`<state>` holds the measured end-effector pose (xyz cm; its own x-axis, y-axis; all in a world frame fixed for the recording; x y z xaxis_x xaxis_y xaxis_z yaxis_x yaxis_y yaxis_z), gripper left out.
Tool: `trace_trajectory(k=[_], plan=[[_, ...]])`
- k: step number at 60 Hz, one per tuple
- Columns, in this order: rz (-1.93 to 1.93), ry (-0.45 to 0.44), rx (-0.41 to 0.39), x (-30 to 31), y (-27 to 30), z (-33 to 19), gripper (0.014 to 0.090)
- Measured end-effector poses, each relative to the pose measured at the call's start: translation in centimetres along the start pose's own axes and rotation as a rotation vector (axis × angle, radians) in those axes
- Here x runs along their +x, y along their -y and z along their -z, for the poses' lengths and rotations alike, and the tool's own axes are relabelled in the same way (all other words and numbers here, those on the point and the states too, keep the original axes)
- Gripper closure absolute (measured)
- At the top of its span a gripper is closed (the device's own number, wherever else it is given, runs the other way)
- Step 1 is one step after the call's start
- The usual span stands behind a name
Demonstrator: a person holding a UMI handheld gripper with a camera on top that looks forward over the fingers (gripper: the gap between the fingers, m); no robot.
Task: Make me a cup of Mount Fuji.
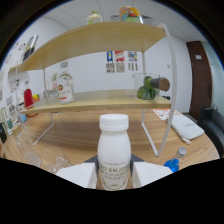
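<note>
**One white bottle in the claw**

The claw [114,176] has two white fingers [80,175], and both press on the sides of one white bottle [114,152]. The bottle stands straight up between them, with its white cap [114,122] on top (some letters show low on its front, too small to read fully).

Behind the bottle is a wooden table [75,131]. On it stands one shelf rack [95,70] with two wooden boards and thin white legs.

On the lower board, at about 10 o'clock from the bottle, sits one clear jug [65,87] with a label. Farther out at 10 o'clock is one red thing [28,97]. At about 1 o'clock is one green thing [147,88] next to one dark round can [162,83].

On the top board there are two things: one pale lid shape [94,17] at 12 o'clock and one bright container [130,13] beside it.

On the table at 3 o'clock lies one white cloth bag [187,126]. Nearer, one small blue thing [172,164] sits by one small cap [182,151]. At 9 o'clock lie some clear plastic cups [47,159] (hard to count).

On the far wall hang posters [123,61].
</note>
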<state>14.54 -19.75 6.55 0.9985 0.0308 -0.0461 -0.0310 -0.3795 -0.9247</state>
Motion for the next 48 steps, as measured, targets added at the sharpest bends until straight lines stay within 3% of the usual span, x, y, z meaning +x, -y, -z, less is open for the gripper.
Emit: trace_trajectory(k=[26,29,39,48], plan=[[0.018,-0.001,-0.057,-0.1,-1.8,1.4,0.0534],[0.026,-0.019,-0.073,0.1,-1.8,1.8,0.0499],[-0.001,-0.099,-0.086,0.4,0.3,4.5,0.0227],[-0.012,-0.154,-0.142,-0.7,1.5,8.4,0.0199]])
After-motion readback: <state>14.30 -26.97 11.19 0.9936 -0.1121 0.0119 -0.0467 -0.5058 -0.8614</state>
